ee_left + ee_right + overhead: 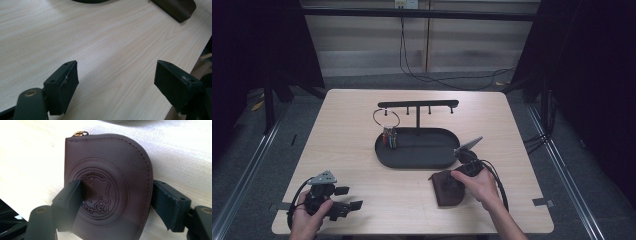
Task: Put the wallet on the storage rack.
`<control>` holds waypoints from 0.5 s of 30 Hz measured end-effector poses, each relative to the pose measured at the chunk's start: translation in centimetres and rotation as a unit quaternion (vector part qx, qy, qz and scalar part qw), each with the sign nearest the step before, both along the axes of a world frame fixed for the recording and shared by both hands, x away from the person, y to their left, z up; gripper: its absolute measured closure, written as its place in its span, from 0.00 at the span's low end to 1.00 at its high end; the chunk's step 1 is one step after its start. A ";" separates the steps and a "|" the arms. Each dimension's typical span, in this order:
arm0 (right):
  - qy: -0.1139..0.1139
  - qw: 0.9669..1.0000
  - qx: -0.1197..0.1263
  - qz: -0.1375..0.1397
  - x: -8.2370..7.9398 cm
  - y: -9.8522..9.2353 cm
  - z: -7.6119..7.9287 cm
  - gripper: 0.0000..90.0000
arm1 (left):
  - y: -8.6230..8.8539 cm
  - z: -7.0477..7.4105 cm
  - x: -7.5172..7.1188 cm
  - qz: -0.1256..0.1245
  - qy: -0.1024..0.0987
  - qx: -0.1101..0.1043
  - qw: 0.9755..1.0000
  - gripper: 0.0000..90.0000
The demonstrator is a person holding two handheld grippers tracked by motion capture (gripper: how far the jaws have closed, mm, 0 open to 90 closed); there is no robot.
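my right gripper (116, 202) jaws straddle the dark brown, half-round grained leather pouch (110, 185), not clamped; zip ring (80, 133) points away; left gripper (116, 85) released.

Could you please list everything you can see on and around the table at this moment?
pouch: one, dark brown leather, embossed round emblem, on the table's near right, between the right gripper's jaws
tray: one, black oval, table centre
rack: one, black bar with pegs, rising from the tray
key ring: one, metal, with coloured keys, hanging at the rack's left
table: one, light wood
left gripper: one, black, open, near left
right gripper: one, black, straddling the pouch
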State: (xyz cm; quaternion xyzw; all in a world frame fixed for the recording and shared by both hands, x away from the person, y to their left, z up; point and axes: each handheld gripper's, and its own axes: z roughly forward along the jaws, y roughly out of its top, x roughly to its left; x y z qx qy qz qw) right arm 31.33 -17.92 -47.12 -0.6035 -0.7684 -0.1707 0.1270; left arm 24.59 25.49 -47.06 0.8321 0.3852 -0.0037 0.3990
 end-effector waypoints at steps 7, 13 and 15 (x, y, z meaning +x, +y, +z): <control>0.004 1.000 0.003 -0.008 0.0 -0.2 0.1 0.33 | 0.1 0.0 0.0 0.001 0.003 0.002 1.000 0.21; -0.025 0.999 0.029 -0.032 -0.2 -1.1 0.8 0.73 | 0.2 0.0 0.0 0.004 0.004 -0.003 1.000 0.21; -0.025 0.999 0.027 -0.030 -0.1 -0.9 0.8 0.73 | 0.4 0.1 0.1 0.003 0.003 -0.005 1.000 0.21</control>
